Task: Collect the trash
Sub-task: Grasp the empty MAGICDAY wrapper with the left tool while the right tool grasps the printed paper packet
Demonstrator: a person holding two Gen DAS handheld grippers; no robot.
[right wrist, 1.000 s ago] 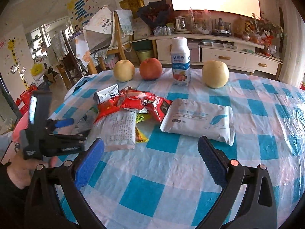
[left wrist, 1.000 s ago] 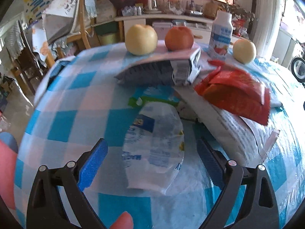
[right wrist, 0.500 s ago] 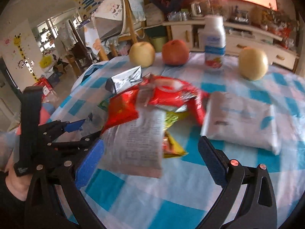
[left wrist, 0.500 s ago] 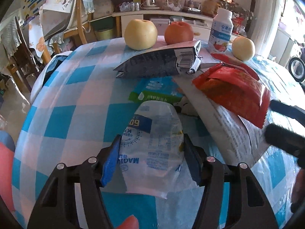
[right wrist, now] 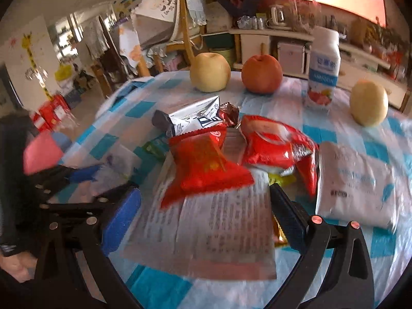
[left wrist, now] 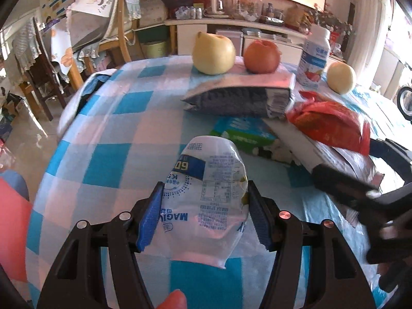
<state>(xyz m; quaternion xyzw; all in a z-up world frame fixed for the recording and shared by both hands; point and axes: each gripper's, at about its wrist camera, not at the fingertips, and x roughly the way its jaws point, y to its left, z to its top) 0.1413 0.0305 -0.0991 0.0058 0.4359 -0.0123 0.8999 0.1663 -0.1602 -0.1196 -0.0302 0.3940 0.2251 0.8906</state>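
Note:
A white plastic pouch (left wrist: pixel 211 188) with blue print lies on the checked tablecloth (left wrist: pixel 108 139), and my left gripper (left wrist: pixel 204 213) is shut on its two sides. In the right wrist view that gripper and its pouch (right wrist: pixel 116 164) show blurred at the left. My right gripper (right wrist: pixel 204 216) stands open over a white printed paper sheet (right wrist: pixel 213 226), one finger on each side of it and clear of it. Just beyond lie two red snack wrappers (right wrist: pixel 206 167) (right wrist: pixel 278 144) and a flattened silver carton (right wrist: pixel 195 118). The right gripper's dark fingers (left wrist: pixel 345 182) appear at the right of the left wrist view.
A white tissue pack (right wrist: pixel 358 190) lies right of the pile, and a green and blue wrapper (left wrist: pixel 244 131) beyond the pouch. Two yellow pears (right wrist: pixel 209 72) (right wrist: pixel 369 105), a red apple (right wrist: pixel 261 73) and a milk bottle (right wrist: pixel 322 69) stand at the back. Chairs crowd the table's far left edge.
The left jaws have closed from wide open onto the pouch and held. My right gripper has moved in towards the pile, over the printed sheet, and has entered the left wrist view.

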